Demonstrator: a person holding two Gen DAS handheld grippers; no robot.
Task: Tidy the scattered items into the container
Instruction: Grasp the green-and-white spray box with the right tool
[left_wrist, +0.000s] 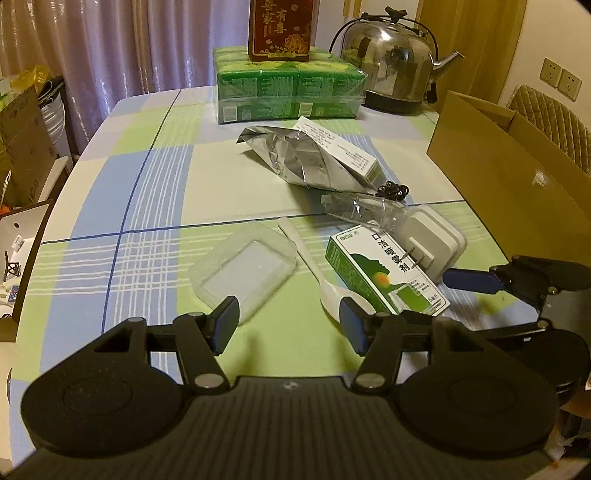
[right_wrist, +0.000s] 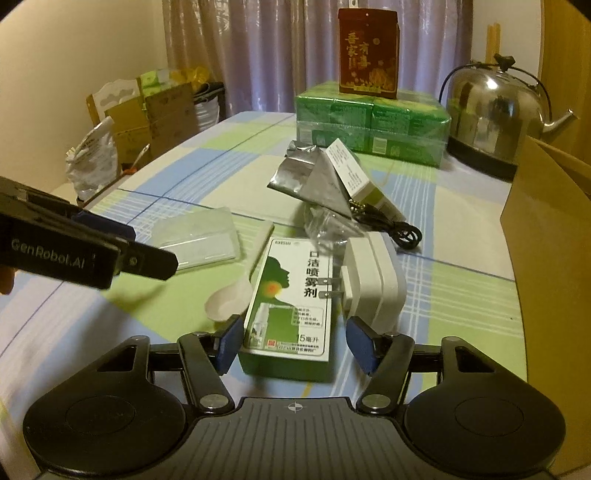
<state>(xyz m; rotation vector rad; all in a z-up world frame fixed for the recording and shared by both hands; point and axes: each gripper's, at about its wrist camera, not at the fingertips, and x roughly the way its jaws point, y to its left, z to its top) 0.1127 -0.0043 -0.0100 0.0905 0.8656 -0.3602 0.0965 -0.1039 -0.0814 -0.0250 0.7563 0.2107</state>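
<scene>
A green and white spray box (right_wrist: 288, 295) lies flat near the table's front edge. My right gripper (right_wrist: 295, 341) is open, and its blue pads (right_wrist: 229, 341) flank the near end of the box without clamping it. Beside the box are a white plug charger (right_wrist: 373, 284), a white plastic spoon (right_wrist: 229, 299) and a clear plastic lid (right_wrist: 199, 240). My left gripper (left_wrist: 290, 322) is open and empty, low over the cloth between the clear lid (left_wrist: 243, 267) and the spoon (left_wrist: 321, 273). The open cardboard box (left_wrist: 517, 166) stands at the right.
Farther back lie a silver foil bag (left_wrist: 291, 158), a small white carton (left_wrist: 340, 147), crumpled clear wrap (left_wrist: 369, 212) and a black cable (left_wrist: 392, 190). A green tissue pack (left_wrist: 288, 88), a red carton (left_wrist: 282, 29) and a steel kettle (left_wrist: 391, 62) stand at the far edge.
</scene>
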